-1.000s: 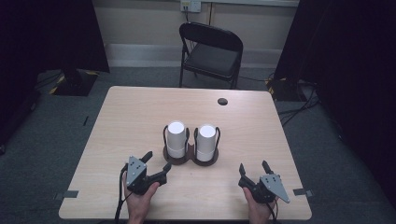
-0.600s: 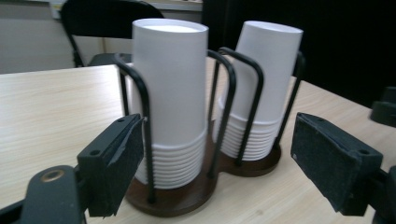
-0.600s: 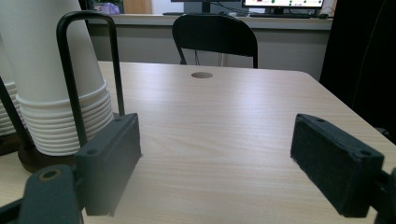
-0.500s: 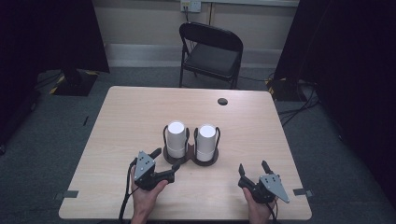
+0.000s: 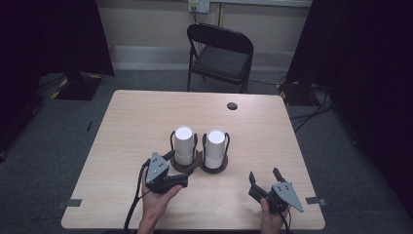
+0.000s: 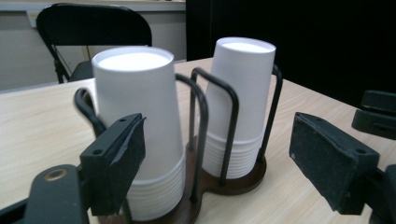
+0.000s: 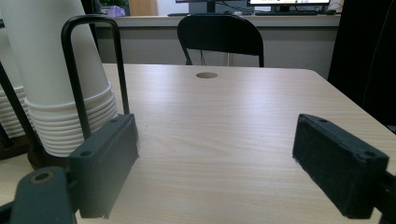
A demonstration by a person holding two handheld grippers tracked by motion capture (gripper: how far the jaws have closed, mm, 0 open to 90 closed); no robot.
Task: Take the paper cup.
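Observation:
Two stacks of upside-down white paper cups, the left stack (image 5: 184, 145) and the right stack (image 5: 215, 148), stand in a dark wire holder (image 5: 200, 168) at the table's middle. My left gripper (image 5: 180, 166) is open right at the holder's near left side. In the left gripper view, the left stack (image 6: 140, 126) and the right stack (image 6: 240, 98) rise just beyond its open jaws (image 6: 219, 156), and nothing is between the pads. My right gripper (image 5: 264, 176) rests open near the front right edge. The right gripper view has a cup stack (image 7: 56, 65) to the left of the jaws.
A black folding chair (image 5: 221, 53) stands behind the wooden table (image 5: 136, 122). A round cable hole (image 5: 232, 106) sits near the table's far edge. Dark curtains hang on both sides. The other gripper (image 6: 377, 114) shows at the right edge of the left gripper view.
My left gripper has moved right and forward, up to the cup holder's near left side. The right gripper has stayed where it was.

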